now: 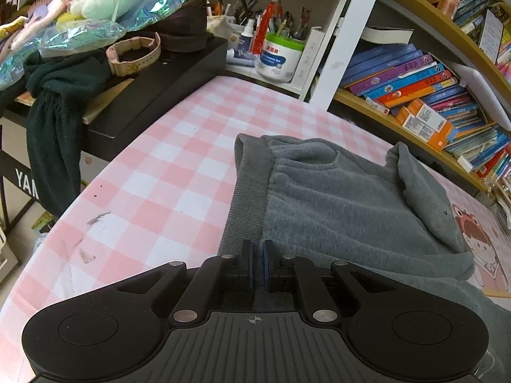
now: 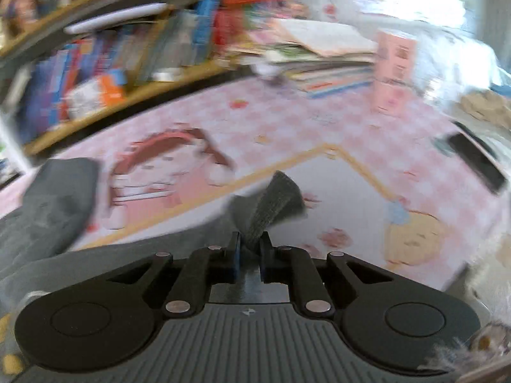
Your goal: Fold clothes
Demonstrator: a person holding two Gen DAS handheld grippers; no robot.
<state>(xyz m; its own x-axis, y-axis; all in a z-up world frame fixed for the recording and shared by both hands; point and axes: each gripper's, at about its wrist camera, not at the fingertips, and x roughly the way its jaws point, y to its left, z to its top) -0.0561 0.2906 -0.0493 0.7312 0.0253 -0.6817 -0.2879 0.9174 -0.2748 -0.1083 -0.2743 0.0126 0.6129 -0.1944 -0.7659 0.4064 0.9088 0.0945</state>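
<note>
Grey sweatpants (image 1: 335,198) pinched at opposite edges by both grippers.

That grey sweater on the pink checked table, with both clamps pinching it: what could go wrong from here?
The right gripper holds only a narrow ribbed strip of the grey sweater, and its view is motion-blurred, so a fast pull might tug the cloth free. The left gripper pinches right at the ribbed hem; uneven lifting could skew the fold. A loose sleeve lies flopped over the body and may bunch inside.
</note>
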